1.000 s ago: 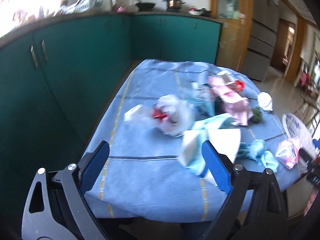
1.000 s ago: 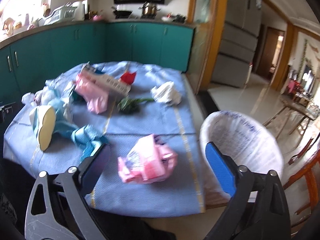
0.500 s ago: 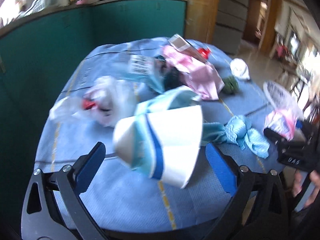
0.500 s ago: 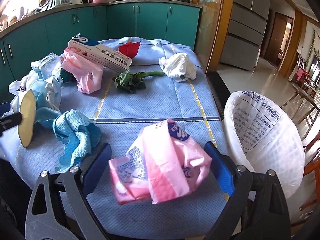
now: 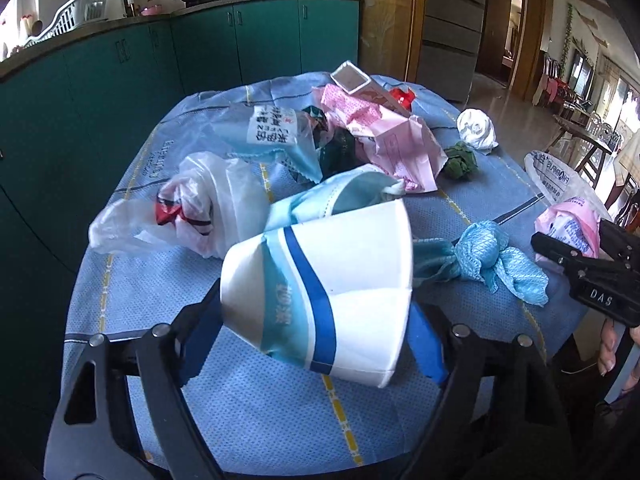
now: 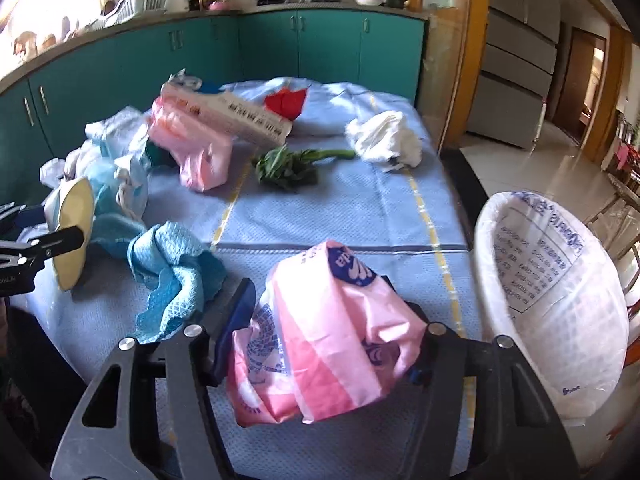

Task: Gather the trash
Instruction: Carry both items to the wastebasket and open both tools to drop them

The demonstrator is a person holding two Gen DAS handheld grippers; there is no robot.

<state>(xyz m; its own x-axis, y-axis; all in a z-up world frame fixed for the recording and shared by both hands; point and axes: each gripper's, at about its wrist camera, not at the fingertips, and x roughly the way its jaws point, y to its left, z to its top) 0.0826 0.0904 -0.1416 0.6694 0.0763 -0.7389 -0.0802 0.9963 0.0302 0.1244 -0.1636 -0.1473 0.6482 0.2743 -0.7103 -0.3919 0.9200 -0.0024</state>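
My left gripper (image 5: pixel 316 332) is shut on a white paper cup with blue stripes (image 5: pixel 332 288), lying on its side on the blue tablecloth (image 5: pixel 260 412). My right gripper (image 6: pixel 320 340) is shut on a crumpled pink plastic bag (image 6: pixel 320 340) near the table's front edge. The white-lined trash bin (image 6: pixel 560 312) stands just right of the right gripper, beside the table. The cup (image 6: pixel 72 232) and the left gripper show at the left of the right wrist view; the right gripper (image 5: pixel 584 264) with the pink bag (image 5: pixel 568 224) shows at the right of the left wrist view.
More trash lies on the table: a blue cloth (image 6: pixel 172 280), a clear plastic bag (image 5: pixel 208 208), pink wrappers (image 5: pixel 388 136), a long carton (image 6: pixel 232 116), leafy greens (image 6: pixel 292 164), a white crumpled paper (image 6: pixel 384 140), a red scrap (image 6: pixel 286 102). Green cabinets (image 5: pixel 120 80) stand behind.
Both grippers moved forward and closed: the left around the paper cup, the right around the pink bag.
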